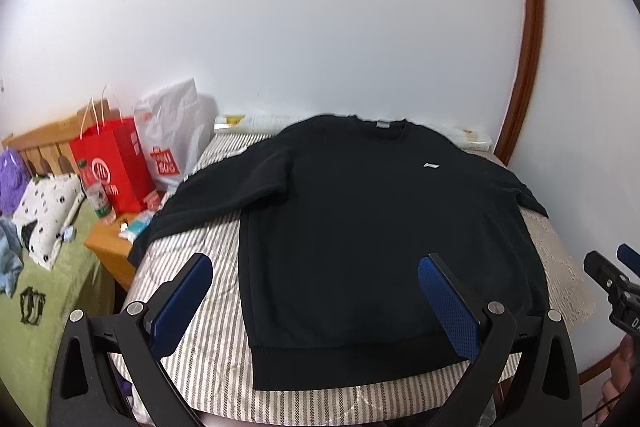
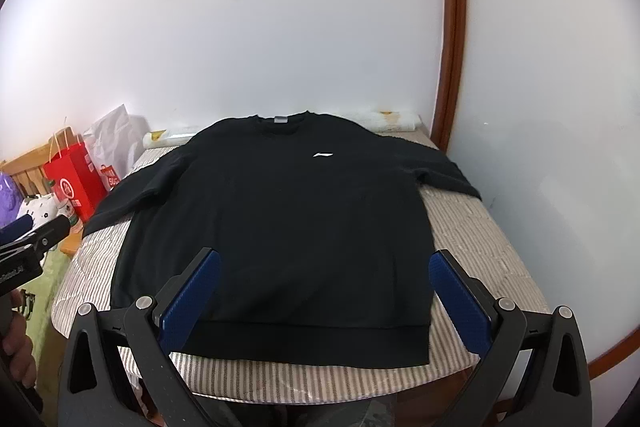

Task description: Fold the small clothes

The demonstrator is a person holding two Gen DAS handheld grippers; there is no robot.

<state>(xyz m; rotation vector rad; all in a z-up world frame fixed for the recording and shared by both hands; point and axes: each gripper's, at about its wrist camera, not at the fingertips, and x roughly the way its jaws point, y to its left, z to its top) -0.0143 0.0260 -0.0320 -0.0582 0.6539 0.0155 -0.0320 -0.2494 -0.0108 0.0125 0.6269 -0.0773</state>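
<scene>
A black long-sleeved sweatshirt (image 1: 360,227) lies flat, front up, on a striped padded surface (image 1: 200,359), collar at the far end and both sleeves spread out. It also shows in the right wrist view (image 2: 280,227), with a small white logo on the chest. My left gripper (image 1: 316,267) is open and empty, held above the near hem. My right gripper (image 2: 324,263) is open and empty, also above the hem. Each gripper shows at the edge of the other's view: the right gripper (image 1: 616,279) and the left gripper (image 2: 28,235).
A red paper bag (image 1: 112,167) and a white plastic bag (image 1: 172,135) stand on a wooden side table (image 1: 112,247) at the left, with a bottle (image 1: 98,199). A green bed (image 1: 52,287) with clothes lies further left. A white wall (image 1: 320,27) stands behind.
</scene>
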